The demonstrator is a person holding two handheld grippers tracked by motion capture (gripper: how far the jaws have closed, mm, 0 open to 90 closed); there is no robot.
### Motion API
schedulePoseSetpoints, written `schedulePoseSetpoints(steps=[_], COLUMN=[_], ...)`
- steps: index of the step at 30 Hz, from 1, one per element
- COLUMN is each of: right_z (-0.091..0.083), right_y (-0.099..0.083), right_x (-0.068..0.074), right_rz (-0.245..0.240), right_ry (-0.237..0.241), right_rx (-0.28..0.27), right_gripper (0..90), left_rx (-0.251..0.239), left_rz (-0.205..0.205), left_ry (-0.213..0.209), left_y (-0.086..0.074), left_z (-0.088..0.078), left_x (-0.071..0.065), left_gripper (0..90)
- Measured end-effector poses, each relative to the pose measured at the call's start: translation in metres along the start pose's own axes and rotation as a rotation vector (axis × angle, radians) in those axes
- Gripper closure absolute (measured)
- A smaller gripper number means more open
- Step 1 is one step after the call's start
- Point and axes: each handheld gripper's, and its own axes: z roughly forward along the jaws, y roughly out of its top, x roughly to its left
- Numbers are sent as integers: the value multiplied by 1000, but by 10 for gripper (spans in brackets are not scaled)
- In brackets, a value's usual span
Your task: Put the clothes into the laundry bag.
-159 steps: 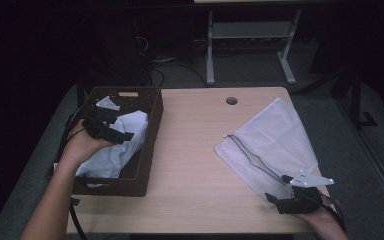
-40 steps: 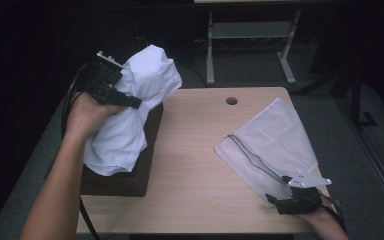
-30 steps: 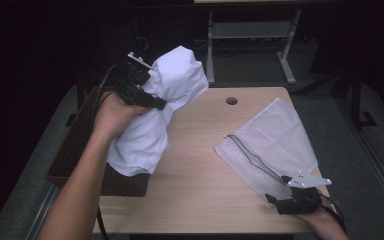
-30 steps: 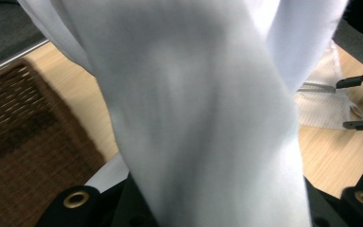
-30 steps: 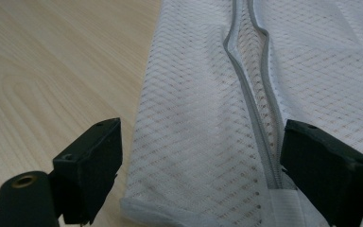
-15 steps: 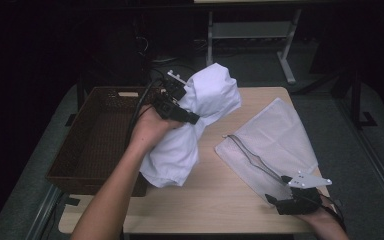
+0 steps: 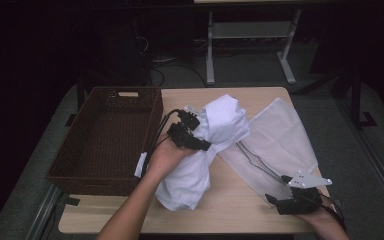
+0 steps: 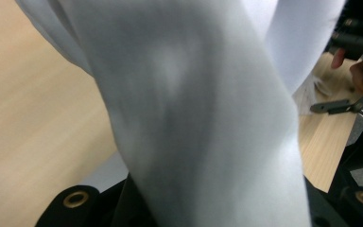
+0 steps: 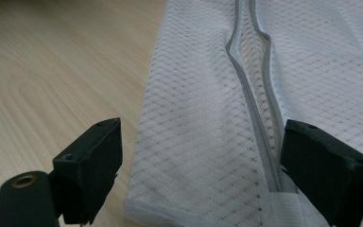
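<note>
White garment held over the desk beside an open mesh bag

High view: at frame centre the left gripper [image 7: 192,136] is clamped on a bunched white garment [image 7: 207,150], whose long axis runs from upper right down to lower left, its lower end resting on the desk [image 7: 230,212]; a brown basket [image 7: 105,140] sits at the left. At the lower right, the right gripper [image 7: 280,199] rests at the near end of a white mesh bag [image 7: 280,140] that lies diagonally toward the upper right. Left gripper view: the garment [image 8: 194,118] fills the centre, pinched between the jaws. Right gripper view: the right gripper [image 9: 201,161] has its jaws spread wide, gripping nothing, either side of the mesh bag's [image 9: 208,142] zipper end.
</note>
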Motion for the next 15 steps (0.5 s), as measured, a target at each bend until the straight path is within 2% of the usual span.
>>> schedulePoseSetpoints(steps=[1,6,9,15], right_z=[0,1,1,2], right_y=[0,0,0,1], right_x=[0,0,0,0], right_rz=[1,-11,-16,-15], right_ry=[0,-4,-3,6], right_rx=[0,5,9,8], right_gripper=[133,133,133,133], left_rx=[10,47,57,99], left_rz=[-11,-19,-33,-27], left_ry=[-1,31,40,95], left_y=[-10,-33,-42,-55], left_z=[12,36,46,57], left_x=[0,6,11,19], left_gripper=[731,728,725,698])
